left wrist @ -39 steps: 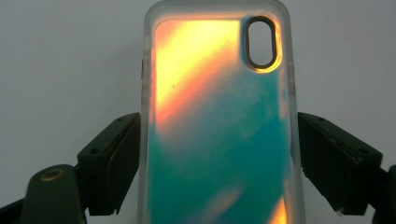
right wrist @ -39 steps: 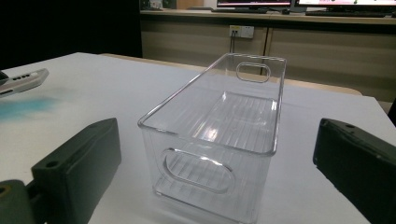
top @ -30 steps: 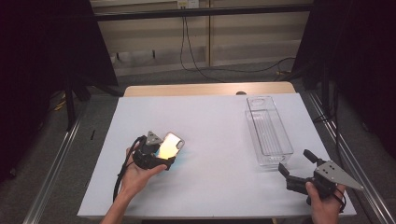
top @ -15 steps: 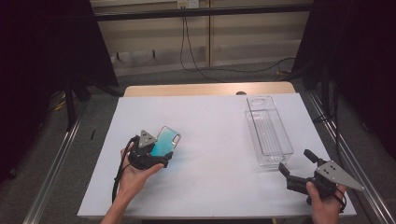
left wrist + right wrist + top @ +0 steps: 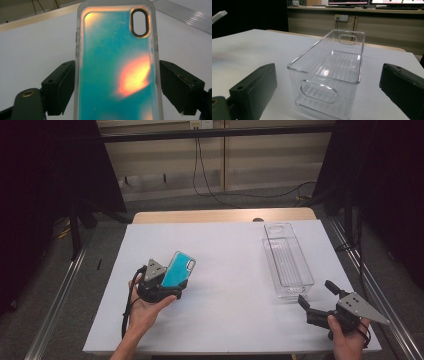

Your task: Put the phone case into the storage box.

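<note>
From above we see one phone case [image 5: 177, 269], flatter and glaring a second ago, now tilted up teal in our left gripper [image 5: 161, 287], ready for the one clear bin [image 5: 287, 260]; the left gripper view shows jaws clamping its edges, the right gripper view jaws spread wide, empty.

White worktop [image 5: 235, 255] on wooden table [image 5: 220, 216]. Grey floor [image 5: 100, 245], beige panelled wall [image 5: 165, 160] behind, black curtains [image 5: 45, 185] both sides, cables [image 5: 210, 175] trailing down.
</note>
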Available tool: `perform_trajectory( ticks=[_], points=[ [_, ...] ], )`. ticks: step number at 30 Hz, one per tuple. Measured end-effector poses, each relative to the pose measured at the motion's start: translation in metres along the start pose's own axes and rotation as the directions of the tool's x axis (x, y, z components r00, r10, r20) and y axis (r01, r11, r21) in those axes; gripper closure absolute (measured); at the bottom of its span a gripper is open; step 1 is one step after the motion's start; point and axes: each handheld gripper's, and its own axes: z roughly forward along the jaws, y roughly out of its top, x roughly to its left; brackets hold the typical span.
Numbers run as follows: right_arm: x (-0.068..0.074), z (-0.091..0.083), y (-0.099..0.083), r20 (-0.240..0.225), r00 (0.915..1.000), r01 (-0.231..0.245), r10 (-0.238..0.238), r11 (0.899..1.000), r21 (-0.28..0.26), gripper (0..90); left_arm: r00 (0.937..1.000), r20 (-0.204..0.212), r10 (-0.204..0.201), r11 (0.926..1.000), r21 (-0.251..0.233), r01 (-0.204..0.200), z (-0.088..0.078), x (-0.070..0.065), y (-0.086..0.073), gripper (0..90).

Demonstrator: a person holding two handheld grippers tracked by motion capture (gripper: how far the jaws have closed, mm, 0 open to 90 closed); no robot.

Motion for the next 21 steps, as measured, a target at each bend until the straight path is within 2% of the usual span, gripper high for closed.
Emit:
perform_trajectory(
  ticks=[7,11,15,21],
  points=[
    [0.001,0.000,0.000,-0.004,1.0000,0.003,-0.003,1.000,0.003,0.7,0.9995,0.027,0.019,0.9995,-0.026,-0.018,-0.001,-0.011,0.004,17.3],
    [0.002,0.001,0.000,-0.016,0.9999,0.003,-0.003,1.000,0.008,0.5,0.9977,0.062,0.028,0.9993,-0.026,-0.027,0.001,-0.016,0.005,17.3],
    [0.005,0.001,0.001,-0.026,0.9996,0.014,-0.014,1.000,0.009,0.3,0.9968,0.069,0.041,0.9989,-0.025,-0.039,0.004,-0.023,0.007,17.3],
    [0.009,0.002,0.005,-0.047,0.9987,0.019,-0.018,1.000,0.010,0.0,0.9961,0.082,0.033,0.9992,-0.025,-0.032,0.008,-0.030,0.010,17.3]
  ],
)
